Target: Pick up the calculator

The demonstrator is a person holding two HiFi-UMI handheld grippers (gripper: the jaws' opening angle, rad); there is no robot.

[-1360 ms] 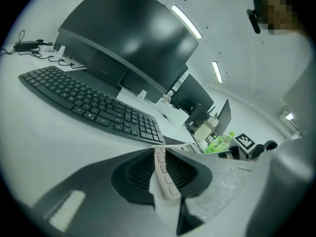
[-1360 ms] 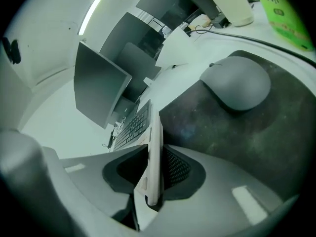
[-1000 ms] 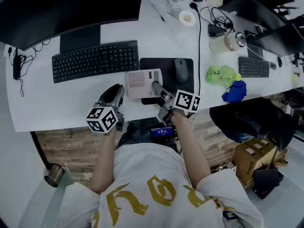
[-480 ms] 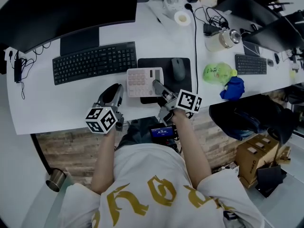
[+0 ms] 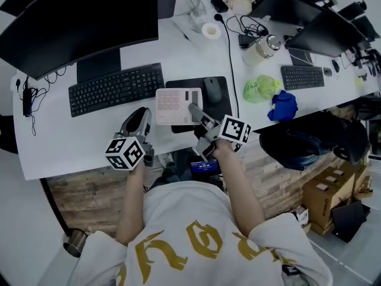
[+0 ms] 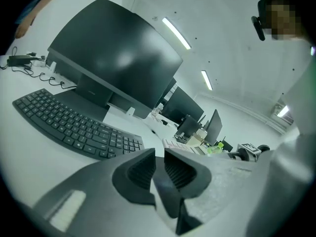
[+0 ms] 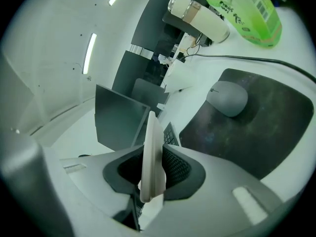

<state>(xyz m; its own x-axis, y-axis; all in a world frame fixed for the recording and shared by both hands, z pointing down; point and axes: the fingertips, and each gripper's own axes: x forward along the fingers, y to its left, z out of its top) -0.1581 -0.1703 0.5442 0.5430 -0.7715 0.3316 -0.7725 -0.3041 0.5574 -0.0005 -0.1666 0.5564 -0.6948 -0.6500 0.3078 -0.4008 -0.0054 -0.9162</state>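
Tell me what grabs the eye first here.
The right gripper is shut on the edge of the pale calculator, beside the mouse pad. The left gripper sits empty, jaws nearly together, just short of the black keyboard. A dark monitor fills the top left.

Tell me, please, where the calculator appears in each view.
Head view: calculator at centre, right of the black keyboard, overlapping the mouse pad, right gripper on its corner.
Left gripper view: small, pale, just beyond the jaws.
Right gripper view: edge-on, clamped between the jaws.
Shared landmark: the black keyboard.
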